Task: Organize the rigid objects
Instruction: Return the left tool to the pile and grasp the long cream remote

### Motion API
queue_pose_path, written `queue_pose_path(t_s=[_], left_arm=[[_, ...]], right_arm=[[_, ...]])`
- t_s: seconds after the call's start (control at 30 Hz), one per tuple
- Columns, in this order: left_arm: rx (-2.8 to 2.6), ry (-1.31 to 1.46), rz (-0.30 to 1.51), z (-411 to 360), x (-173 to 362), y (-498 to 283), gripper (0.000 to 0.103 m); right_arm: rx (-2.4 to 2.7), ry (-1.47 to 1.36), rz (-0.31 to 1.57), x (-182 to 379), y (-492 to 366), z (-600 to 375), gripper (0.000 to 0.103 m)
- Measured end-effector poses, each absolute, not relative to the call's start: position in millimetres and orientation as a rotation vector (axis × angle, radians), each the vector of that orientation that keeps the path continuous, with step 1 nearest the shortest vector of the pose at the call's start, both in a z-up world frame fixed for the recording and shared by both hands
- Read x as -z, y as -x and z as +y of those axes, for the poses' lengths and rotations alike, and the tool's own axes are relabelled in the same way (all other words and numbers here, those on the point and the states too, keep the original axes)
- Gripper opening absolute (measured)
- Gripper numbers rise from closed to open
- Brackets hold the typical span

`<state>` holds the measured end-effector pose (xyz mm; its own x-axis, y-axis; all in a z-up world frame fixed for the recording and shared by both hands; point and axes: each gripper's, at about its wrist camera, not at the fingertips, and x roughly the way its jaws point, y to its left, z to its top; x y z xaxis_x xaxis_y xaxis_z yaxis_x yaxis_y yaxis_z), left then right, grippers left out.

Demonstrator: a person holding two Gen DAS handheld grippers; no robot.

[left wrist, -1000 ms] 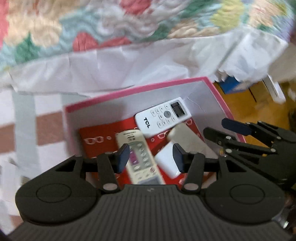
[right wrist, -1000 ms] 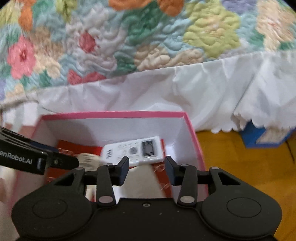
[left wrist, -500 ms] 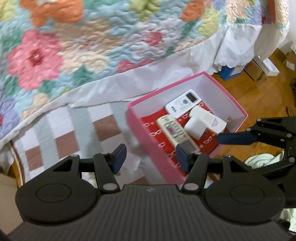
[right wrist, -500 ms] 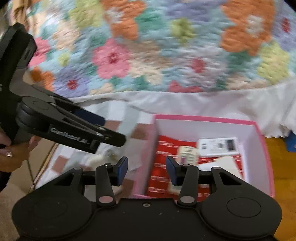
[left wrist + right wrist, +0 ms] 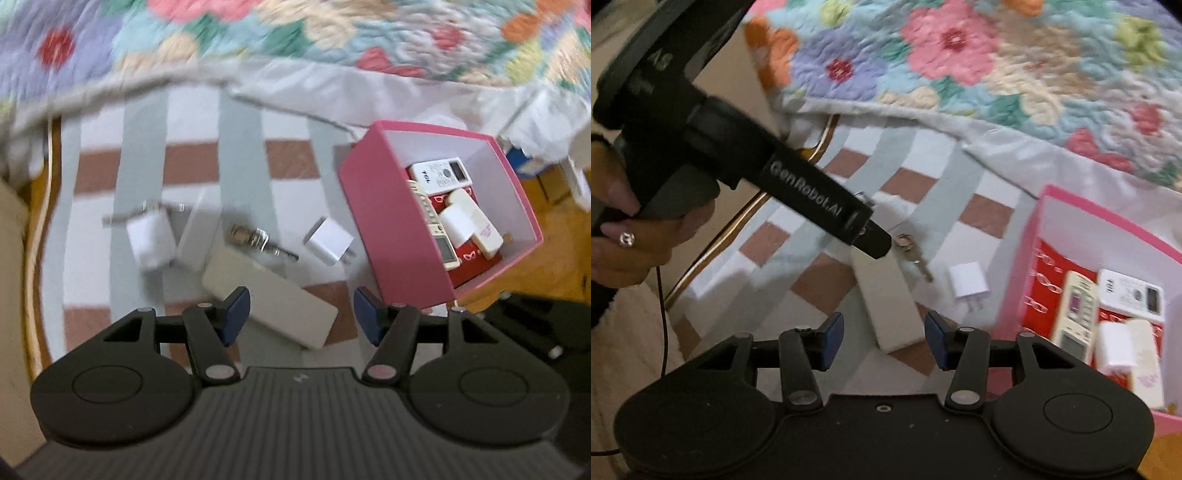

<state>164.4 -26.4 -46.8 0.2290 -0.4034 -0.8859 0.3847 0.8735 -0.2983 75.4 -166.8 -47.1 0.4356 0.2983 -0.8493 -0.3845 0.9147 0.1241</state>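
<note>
A pink box (image 5: 399,236) at the right holds a white TCL remote (image 5: 441,173), a beige remote (image 5: 1075,310) and white blocks. Left of it on the checkered cloth lie a white charger cube (image 5: 328,243), a metal key (image 5: 258,242), a beige flat slab (image 5: 273,299) and a second white adapter (image 5: 149,240). My left gripper (image 5: 301,321) hovers open over the slab's near end, gripping nothing. My right gripper (image 5: 884,339) hangs above the same slab (image 5: 886,299), its jaws opening and empty. One of the left gripper's fingers (image 5: 875,242) reaches in near the key (image 5: 912,251).
A flowered quilt (image 5: 960,55) with a white skirt hangs behind the cloth. A person's hand (image 5: 628,236) holds the left gripper's handle. Wooden floor (image 5: 554,240) shows right of the box. A white flat card (image 5: 195,236) lies beside the second adapter.
Both views have swung left, off the box's inside and onto the cloth with the loose items. The box now sits at the right. Both pairs of jaws stand wider.
</note>
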Motion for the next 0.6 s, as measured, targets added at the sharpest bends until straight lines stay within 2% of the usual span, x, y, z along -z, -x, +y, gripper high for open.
queue_pose_path(t_s=[0.2,0.27,0.33,0.43,0.6], left_arm=[[0.513,0.128,1.247,-1.5,79.8,-174.2,0.061],[0.481,0.144,1.255,2.6,96.4,-176.5,0.061],[0.440,0.158,1.263,3.6,114.9,-178.9,0.061],[0.374,0.154,1.282,3.1,138.9,-181.4,0.061],[0.377,0.276,1.325,7.6,152.0,-178.3,0.060]], right_arm=[[-0.488,0.225,0.984,83.6,-88.3,-135.8,0.053],[-0.451,0.331,0.996,104.4,-93.8,-124.9,0.064],[-0.427,0.447,0.992,125.5,-94.3,-114.1,0.065],[-0.441,0.398,1.036,141.7,-101.3,-117.0,0.065],[-0.399,0.302,1.054,159.6,-124.0,-132.2,0.072]])
